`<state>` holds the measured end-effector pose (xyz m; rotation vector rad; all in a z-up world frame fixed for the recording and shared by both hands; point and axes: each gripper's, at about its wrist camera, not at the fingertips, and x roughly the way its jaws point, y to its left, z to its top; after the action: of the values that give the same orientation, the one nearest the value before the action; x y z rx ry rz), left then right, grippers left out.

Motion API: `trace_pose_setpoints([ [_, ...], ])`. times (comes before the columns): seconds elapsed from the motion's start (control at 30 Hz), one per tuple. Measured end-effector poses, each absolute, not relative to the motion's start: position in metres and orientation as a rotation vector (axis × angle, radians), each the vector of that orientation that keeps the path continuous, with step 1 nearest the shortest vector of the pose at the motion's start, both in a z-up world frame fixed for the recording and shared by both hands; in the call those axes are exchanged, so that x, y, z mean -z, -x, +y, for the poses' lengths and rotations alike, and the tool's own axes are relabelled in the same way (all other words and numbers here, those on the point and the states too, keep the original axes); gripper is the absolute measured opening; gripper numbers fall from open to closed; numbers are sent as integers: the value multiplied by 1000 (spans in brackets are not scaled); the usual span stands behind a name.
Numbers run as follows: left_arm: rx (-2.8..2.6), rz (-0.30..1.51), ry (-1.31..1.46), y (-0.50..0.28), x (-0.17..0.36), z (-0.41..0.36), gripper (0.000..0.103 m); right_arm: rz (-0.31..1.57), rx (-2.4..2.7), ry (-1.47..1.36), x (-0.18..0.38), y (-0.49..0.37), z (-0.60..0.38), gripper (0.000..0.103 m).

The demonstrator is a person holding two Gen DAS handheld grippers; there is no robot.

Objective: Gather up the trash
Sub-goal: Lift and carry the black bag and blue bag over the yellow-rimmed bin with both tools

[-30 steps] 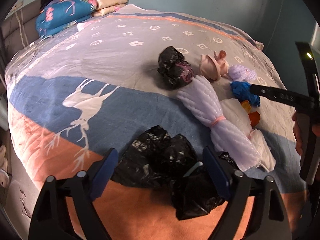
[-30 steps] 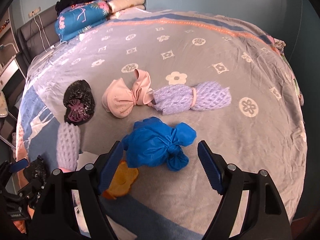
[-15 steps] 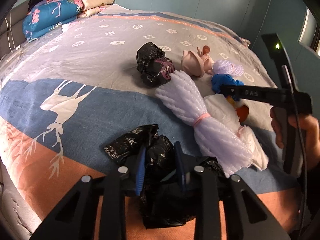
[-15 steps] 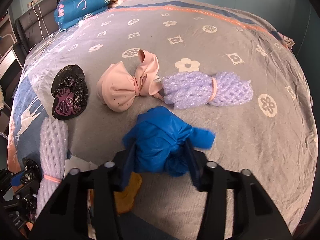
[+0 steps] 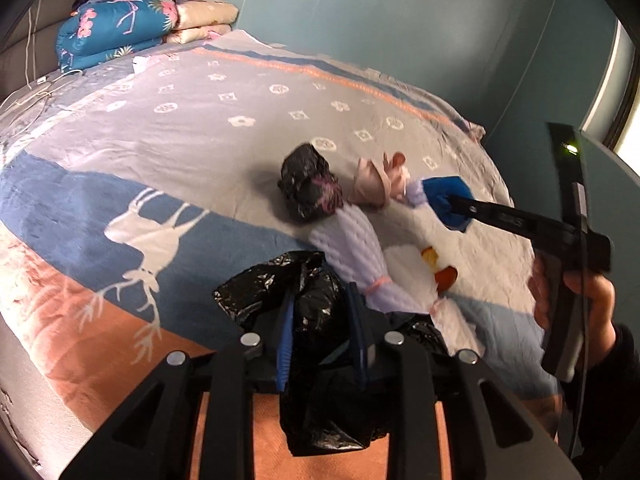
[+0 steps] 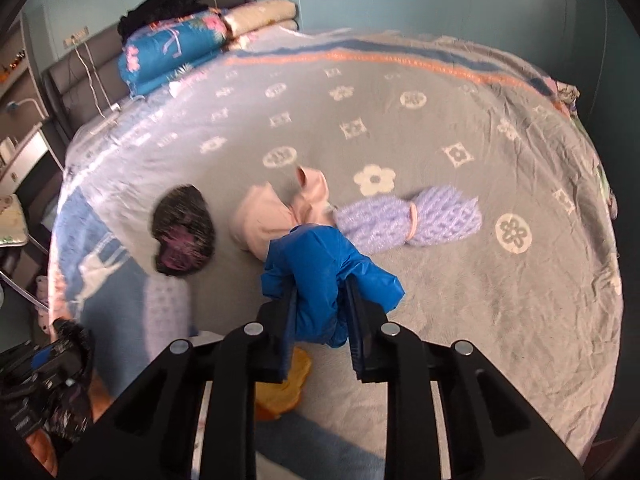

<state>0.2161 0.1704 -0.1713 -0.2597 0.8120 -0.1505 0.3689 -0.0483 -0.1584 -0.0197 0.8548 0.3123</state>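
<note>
In the left wrist view my left gripper (image 5: 320, 304) is shut on a crumpled black plastic bag (image 5: 260, 292), lifted just off the bedspread (image 5: 200, 128). The jaws of my right gripper (image 6: 320, 300) are closing, and their pads press a blue plastic bag (image 6: 316, 256) held above the bed. Lying on the cover are a black bundle with pink print (image 6: 182, 236), a pink bundle (image 6: 272, 216), a lavender foam net (image 6: 404, 220), a white foam net roll (image 5: 352, 240), white tissue (image 5: 404, 260) and orange peel (image 6: 284, 384).
Folded quilts (image 5: 116, 28) and pillows are stacked at the head of the bed. A teal wall runs behind the bed, with a window (image 5: 616, 92) at the right. A person's hand (image 5: 588, 292) holds the right gripper's handle. Shelves (image 6: 20, 128) stand beside the bed.
Both grippers went from open to closed, the left on the black bag and the right on the blue bag. Both then rose a little with the bags in them.
</note>
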Motion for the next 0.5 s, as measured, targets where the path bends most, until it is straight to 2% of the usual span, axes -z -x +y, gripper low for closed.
trace_pose_setpoints([
  [0.5,103,735,241,-191,120,168,23,780,-357,-40,99,-313,-68,22],
])
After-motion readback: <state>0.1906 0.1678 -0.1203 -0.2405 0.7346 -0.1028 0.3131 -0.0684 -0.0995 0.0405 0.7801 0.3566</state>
